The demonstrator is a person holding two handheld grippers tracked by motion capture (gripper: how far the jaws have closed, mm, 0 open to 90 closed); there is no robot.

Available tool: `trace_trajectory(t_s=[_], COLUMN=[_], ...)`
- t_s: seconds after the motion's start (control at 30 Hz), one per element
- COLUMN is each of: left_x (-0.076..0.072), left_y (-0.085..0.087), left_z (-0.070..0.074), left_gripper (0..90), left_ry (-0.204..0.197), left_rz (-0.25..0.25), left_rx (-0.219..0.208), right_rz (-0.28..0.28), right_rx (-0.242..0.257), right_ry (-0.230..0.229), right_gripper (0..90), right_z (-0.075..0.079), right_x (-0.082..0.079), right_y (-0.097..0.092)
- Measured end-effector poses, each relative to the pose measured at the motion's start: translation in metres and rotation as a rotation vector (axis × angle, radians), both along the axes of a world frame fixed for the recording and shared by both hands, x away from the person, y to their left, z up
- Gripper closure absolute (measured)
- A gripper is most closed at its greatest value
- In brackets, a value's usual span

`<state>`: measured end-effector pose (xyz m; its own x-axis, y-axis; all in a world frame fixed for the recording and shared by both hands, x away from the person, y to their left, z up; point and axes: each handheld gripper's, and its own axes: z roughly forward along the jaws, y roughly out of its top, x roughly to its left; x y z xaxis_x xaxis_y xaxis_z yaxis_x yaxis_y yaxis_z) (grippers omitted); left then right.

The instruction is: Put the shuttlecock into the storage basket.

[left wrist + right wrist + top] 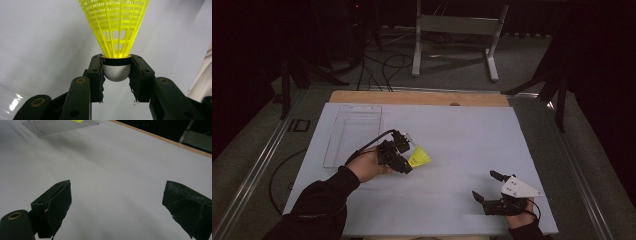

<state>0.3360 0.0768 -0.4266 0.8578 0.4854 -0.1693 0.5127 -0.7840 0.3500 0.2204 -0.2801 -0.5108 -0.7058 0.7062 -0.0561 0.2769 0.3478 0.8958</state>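
Hand-held gripper on the left clamps the yellow shuttlecock by its white cork above the bench; keep grip steady, skirt clear of the clear tray rim.

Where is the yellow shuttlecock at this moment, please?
In the high view, the yellow shuttlecock sits left of the table's centre, clamped by its white cork in the left gripper, just right of the clear tray.

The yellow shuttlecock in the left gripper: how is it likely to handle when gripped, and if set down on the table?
The shuttlecock probably weighs very little: its skirt is open plastic mesh. The left gripper pinches the rounded white cap, which looks firmer than the skirt; that lattice would likely flex if squeezed. Laid on its side on the table, the cone would probably roll in a curve.
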Motion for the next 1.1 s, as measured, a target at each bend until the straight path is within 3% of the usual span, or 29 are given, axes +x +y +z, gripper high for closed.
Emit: trace_trajectory(t_s=[0.43, 0.7, 1.1], left_x=[0.000, 0.001, 0.000], left_y=[0.021, 0.036, 0.058], left_z=[0.024, 0.036, 0.050], left_gripper=[65.7, 65.7, 65.7], left_ry=[-0.029, -0.029, -0.067], left_rz=[0.029, 0.081, 0.130], left_rx=[-0.005, -0.022, -0.012], right_rz=[0.003, 0.005, 0.006], right_rx=[0.002, 0.003, 0.003], right_ry=[0.015, 0.019, 0.027], right_gripper=[9.0, 9.0, 9.1], right_z=[-0.001, -0.001, -0.001], right_x=[0.000, 0.000, 0.000], right_y=[0.000, 0.000, 0.000])
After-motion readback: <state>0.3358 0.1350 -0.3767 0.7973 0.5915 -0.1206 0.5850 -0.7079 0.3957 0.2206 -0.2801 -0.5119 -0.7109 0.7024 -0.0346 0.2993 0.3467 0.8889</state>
